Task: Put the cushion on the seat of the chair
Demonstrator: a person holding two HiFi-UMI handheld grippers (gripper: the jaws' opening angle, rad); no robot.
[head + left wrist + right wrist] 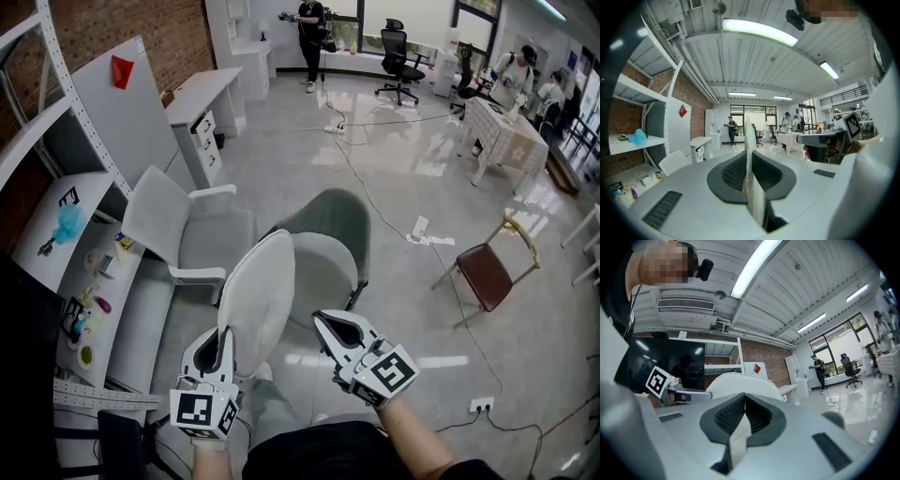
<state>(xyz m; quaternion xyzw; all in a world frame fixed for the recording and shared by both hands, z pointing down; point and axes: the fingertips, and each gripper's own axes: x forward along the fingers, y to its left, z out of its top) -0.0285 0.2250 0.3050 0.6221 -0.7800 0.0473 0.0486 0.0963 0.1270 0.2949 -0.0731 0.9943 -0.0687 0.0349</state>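
**Alignment Before Placement**

My left gripper is clamped on the lower edge of the cushion. The cushion stands on edge, with its long axis running up and away from me. My right gripper is closed on nothing and sits just right of the cushion. The seat of the chair lies beyond the cushion and to its right — straight ahead of the right gripper. In my judgement, the cushion must travel forward, then tip rightward to lie flat.
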